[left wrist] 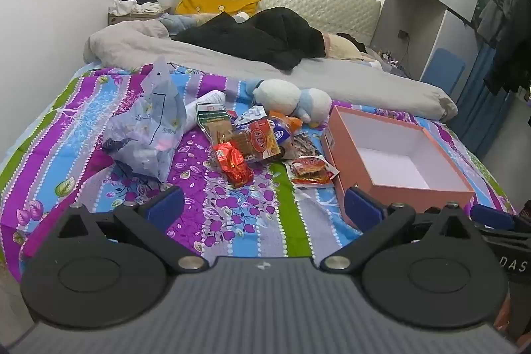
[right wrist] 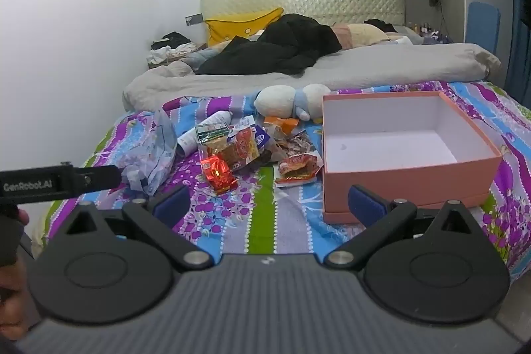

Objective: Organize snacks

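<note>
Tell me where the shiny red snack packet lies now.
In both views the red packet lies on the flowered bedspread, at the near edge of the snack pile, between the plastic bag and the pink box.

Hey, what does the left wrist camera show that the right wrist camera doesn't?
Only the left wrist view shows clothes hanging on a rail at the far right, and the tip of the right gripper at its right edge.

Only the right wrist view shows the left gripper's side marked GenRobot.AI and part of a hand at its left edge.

Both show the empty pink box, the snack pile, the plush toy, the plastic bag and each camera's own open jaws.
</note>
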